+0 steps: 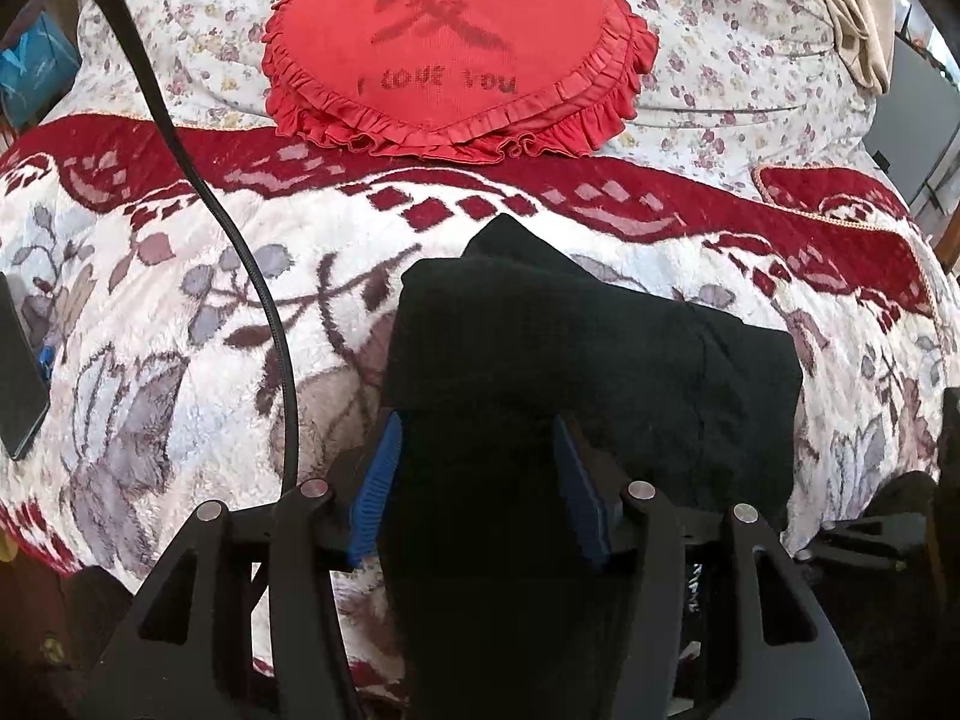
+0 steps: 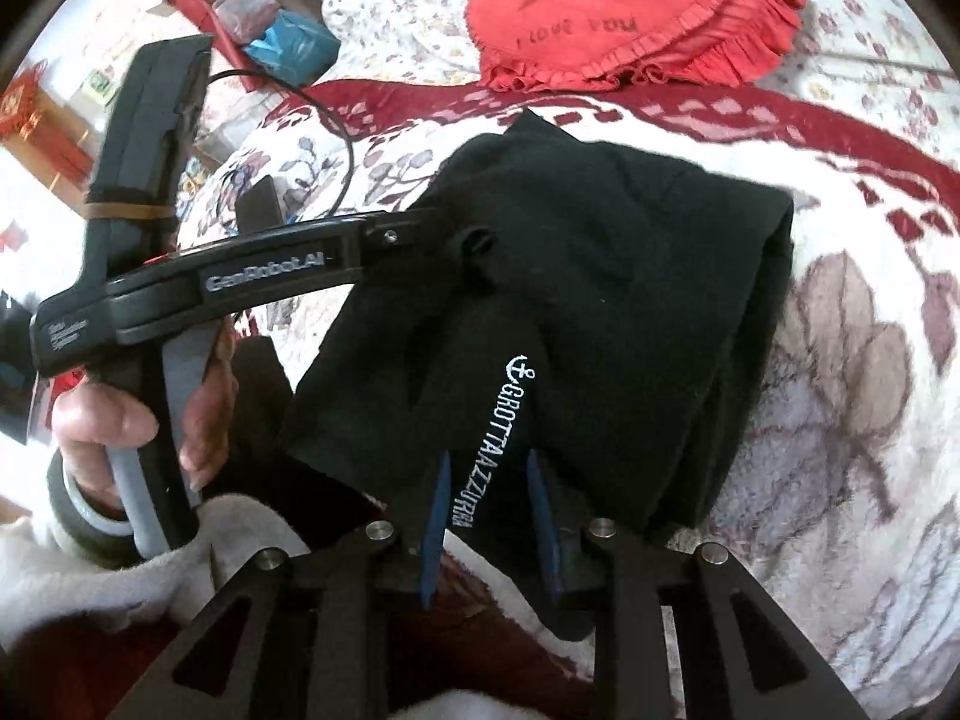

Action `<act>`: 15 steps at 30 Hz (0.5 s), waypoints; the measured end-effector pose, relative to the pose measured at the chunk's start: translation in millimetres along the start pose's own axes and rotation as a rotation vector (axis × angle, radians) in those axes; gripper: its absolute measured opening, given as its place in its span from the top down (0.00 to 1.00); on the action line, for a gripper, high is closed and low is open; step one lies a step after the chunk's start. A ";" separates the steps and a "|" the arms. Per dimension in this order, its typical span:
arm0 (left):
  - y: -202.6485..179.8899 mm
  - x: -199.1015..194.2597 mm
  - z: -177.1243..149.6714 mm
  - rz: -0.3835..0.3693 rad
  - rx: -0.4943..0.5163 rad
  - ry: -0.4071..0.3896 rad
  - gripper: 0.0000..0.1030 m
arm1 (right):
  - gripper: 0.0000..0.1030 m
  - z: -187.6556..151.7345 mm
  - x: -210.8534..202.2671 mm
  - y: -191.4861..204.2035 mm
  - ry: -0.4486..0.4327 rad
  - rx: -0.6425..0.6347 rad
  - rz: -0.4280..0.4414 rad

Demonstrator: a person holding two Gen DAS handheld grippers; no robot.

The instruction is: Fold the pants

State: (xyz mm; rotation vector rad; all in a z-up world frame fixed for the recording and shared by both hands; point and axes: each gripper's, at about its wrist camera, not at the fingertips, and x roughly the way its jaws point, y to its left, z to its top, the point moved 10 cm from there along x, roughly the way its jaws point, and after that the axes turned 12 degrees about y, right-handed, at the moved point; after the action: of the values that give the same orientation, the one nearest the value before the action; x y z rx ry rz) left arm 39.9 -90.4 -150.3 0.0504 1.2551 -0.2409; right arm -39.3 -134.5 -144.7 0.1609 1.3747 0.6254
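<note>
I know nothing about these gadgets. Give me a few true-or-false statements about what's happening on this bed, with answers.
1. Both grippers clamp the black pants. True: left gripper, right gripper.
2. The pants lie spread out flat at full length. False: they are bunched into a folded bundle.
3. A red heart pillow lies beyond the pants. True.
4. The pants carry no lettering. False: white lettering shows in the right wrist view.
5. The blanket is plain white. False: it is patterned red and grey.
</note>
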 end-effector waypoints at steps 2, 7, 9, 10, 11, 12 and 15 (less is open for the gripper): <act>0.5 -0.6 -0.3 -0.016 -0.007 0.005 0.49 | 0.68 2.5 -12.3 -4.7 -0.026 0.008 -0.037; 17.8 -12.1 -1.6 -0.089 -0.059 -0.005 0.35 | 0.47 -1.2 -41.8 -38.5 -0.115 0.115 -0.039; 26.7 -15.3 -2.0 -0.139 -0.093 -0.010 0.28 | 0.47 -2.4 -38.7 -57.1 -0.104 0.175 -0.040; 30.0 -15.7 -2.5 -0.167 -0.107 -0.008 0.28 | 0.47 -1.4 -36.1 -63.5 -0.105 0.195 -0.030; 33.0 -15.2 -3.0 -0.183 -0.116 -0.003 0.28 | 0.47 0.5 -34.1 -68.0 -0.115 0.213 -0.007; 36.1 -13.3 -3.4 -0.188 -0.123 0.003 0.28 | 0.47 3.5 -32.1 -69.7 -0.127 0.223 0.022; 41.1 -1.4 -8.7 -0.190 -0.129 0.041 0.28 | 0.46 10.5 -20.8 -72.8 -0.127 0.246 0.081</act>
State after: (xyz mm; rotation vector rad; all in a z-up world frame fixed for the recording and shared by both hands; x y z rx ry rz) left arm 39.8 -48.7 -155.6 -0.1760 1.3144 -0.3233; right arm -7.3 -202.7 -158.0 0.4479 1.3234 0.5028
